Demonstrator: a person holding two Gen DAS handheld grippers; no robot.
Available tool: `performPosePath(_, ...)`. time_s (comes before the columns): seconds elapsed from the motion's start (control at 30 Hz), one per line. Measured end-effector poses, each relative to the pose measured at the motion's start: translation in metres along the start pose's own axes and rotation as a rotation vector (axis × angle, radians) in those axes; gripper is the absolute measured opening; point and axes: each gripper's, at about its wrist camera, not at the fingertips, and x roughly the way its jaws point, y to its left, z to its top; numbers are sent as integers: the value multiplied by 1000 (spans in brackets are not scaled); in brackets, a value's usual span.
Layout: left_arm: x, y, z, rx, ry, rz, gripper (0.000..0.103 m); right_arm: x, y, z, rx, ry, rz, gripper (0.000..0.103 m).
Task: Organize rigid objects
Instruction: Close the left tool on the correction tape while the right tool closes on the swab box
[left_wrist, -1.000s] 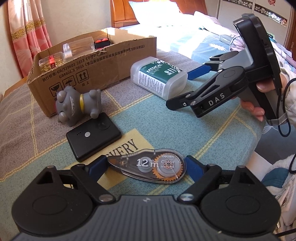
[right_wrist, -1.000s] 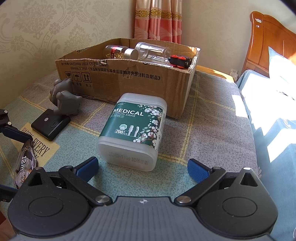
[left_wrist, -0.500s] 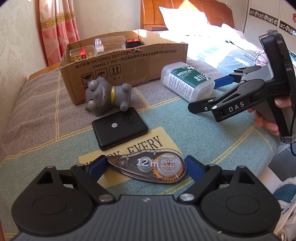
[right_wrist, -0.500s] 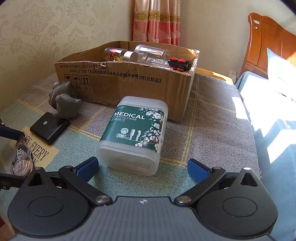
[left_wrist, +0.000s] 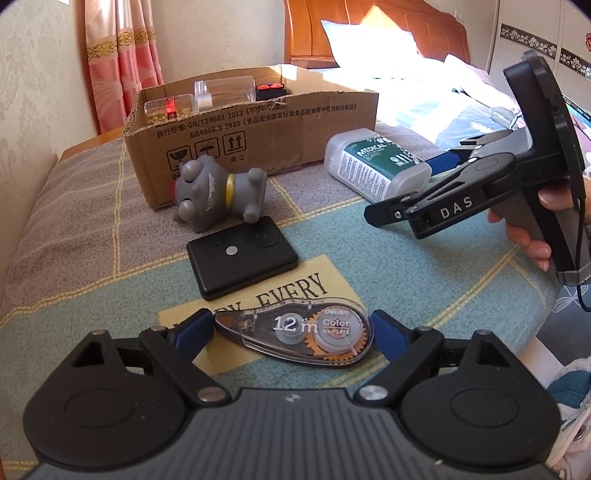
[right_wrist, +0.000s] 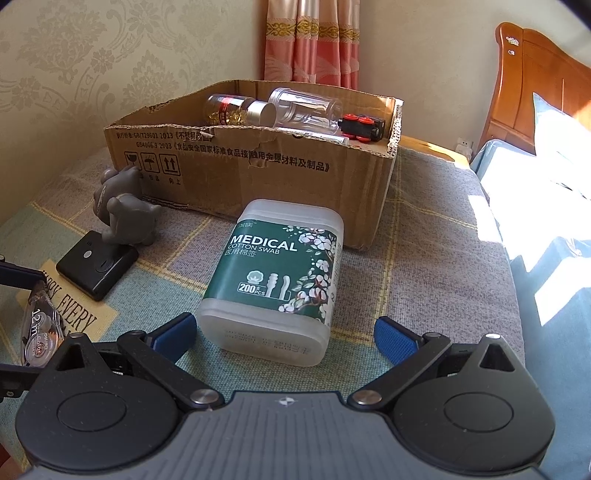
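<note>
- The left gripper (left_wrist: 291, 334) stood wide, its two blue pads at either end of a clear correction tape dispenser (left_wrist: 295, 332). Whether the pads pressed on it could not be told for certain; it looked bracketed, touching or nearly so.
- Compared with a second earlier, that gripper's view had rolled and swung, so the cardboard box (left_wrist: 258, 129) and the grey toy figure (left_wrist: 218, 195) sat more centrally ahead. The dispenser kept its place between the pads.
- The right gripper (right_wrist: 286, 332) was open, its pads either side of the near end of the white cotton swab tub (right_wrist: 273, 280) without clamping it. Its view barely changed.
- The black power bank (left_wrist: 242, 256) lay on the tabletop (left_wrist: 424, 295) between toy and dispenser.
- The box already held bottles and a small red-wheeled piece; the dispenser probably went in next.
</note>
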Motion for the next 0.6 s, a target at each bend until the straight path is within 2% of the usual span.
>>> performPosePath(0.23,1,0,1,-12,1,8,90,7,5,20,44,9,-20,103)
performPosePath(0.37,1,0,2,-16,1,11,90,12,10,28,40,24,-53,99)
performPosePath(0.6,1,0,3,-23,11,16,90,17,12,33,31,60,-80,79)
